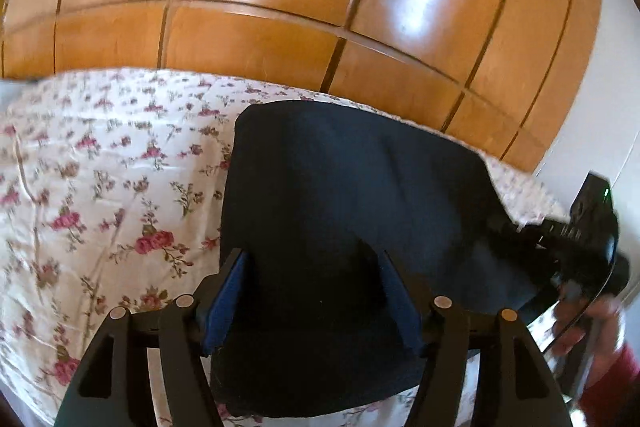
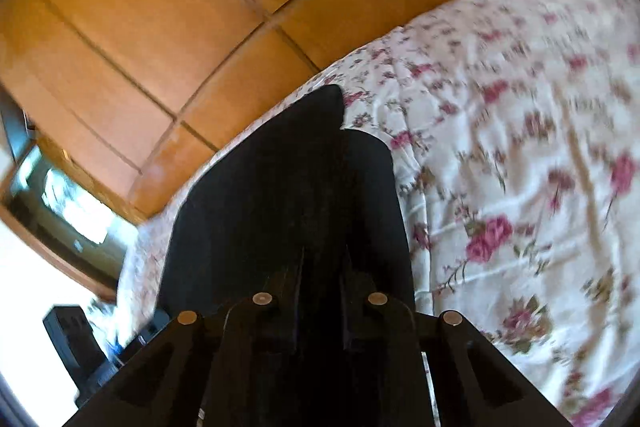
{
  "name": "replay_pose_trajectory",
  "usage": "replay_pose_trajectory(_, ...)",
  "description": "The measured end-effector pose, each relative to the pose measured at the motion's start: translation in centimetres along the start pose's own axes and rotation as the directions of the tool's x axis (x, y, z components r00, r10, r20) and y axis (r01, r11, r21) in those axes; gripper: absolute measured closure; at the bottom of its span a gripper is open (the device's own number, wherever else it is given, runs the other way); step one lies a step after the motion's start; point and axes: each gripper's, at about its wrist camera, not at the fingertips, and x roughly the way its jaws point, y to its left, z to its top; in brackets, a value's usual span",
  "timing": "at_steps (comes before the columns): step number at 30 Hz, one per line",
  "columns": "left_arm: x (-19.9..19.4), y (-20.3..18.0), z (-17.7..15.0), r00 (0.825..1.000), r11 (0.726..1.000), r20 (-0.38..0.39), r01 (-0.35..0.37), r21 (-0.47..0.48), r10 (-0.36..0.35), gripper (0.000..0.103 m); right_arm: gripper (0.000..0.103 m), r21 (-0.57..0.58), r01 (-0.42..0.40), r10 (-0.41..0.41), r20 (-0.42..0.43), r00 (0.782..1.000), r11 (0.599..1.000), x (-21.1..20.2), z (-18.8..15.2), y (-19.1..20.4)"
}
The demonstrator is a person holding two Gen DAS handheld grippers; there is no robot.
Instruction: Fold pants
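Dark pants (image 1: 352,195), part-folded on floral bed (image 1: 100,187) near wooden wardrobe (image 1: 280,39): right gripper (image 2: 322,267) pinches cloth, left gripper (image 1: 316,267) gapes empty above; seat left's jaws around edge before lifting.

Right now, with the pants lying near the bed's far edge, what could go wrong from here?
The dark pants lie close to the far edge of the floral bedspread; a pull that way might slide them off. The left gripper stands open over the cloth, gripping nothing, so that side could lag. The right gripper looks shut on a fold, and may pinch several layers.
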Motion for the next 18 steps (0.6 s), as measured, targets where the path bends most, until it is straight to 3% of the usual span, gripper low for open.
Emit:
replay_pose_trajectory(4,-0.4,1.2,1.1,0.998,0.997,-0.043,0.032,-0.069,-0.035,0.036,0.084,0.038,-0.016,0.017,-0.017,1.0,0.999,-0.7,0.5,-0.1)
replay_pose_trajectory(9,-2.0,2.3,3.6,0.999,0.99,-0.008,0.03,-0.134,-0.031,0.037,0.083,-0.132,0.136,-0.128,0.067,0.989,0.982,-3.6,1.6,3.2)
replay_pose_trajectory(14,-1.2,0.2,7.3,1.0,0.999,-0.018,0.011,-0.041,-0.012,0.037,0.083,-0.294,0.142,-0.125,0.077,0.989,0.945,-3.8,2.8,7.4)
replay_pose_trajectory(18,2.4,-2.5,9.7,0.996,0.997,-0.092,0.028,0.072,-0.021,0.038,0.083,-0.387,0.116,-0.108,0.042,0.993,0.915,-1.2,3.7,10.4)
